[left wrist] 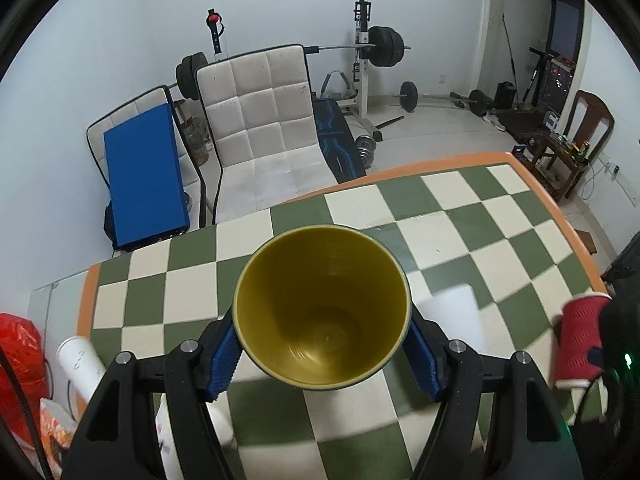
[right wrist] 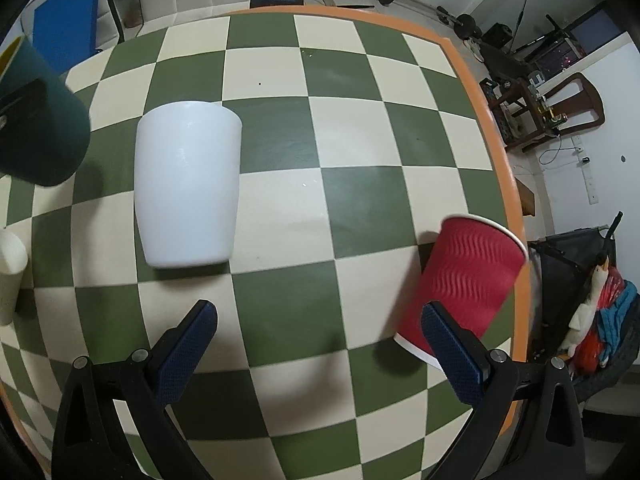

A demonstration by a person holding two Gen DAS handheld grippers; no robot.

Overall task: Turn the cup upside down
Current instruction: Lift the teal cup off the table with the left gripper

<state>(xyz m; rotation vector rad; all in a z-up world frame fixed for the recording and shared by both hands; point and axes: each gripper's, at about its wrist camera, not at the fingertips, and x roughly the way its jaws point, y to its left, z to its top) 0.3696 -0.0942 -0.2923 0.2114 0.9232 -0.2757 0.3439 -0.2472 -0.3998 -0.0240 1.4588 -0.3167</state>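
Note:
My left gripper [left wrist: 322,354] is shut on a dark green cup with a yellow inside [left wrist: 322,312], held above the checkered table [left wrist: 460,216] with its mouth facing the camera. The same cup shows in the right wrist view [right wrist: 44,128] at the far left, lifted. My right gripper [right wrist: 320,344] is open and empty above the table. A white cup [right wrist: 188,188] lies in front of it, and a red ribbed paper cup [right wrist: 468,280] stands tilted by the right finger, near the table's right edge.
A cream paper cup [right wrist: 10,268] sits at the left edge of the table. Two padded chairs [left wrist: 264,128] and a blue board [left wrist: 144,172] stand beyond the table's far side. Weights and a wooden chair [left wrist: 580,132] are further back.

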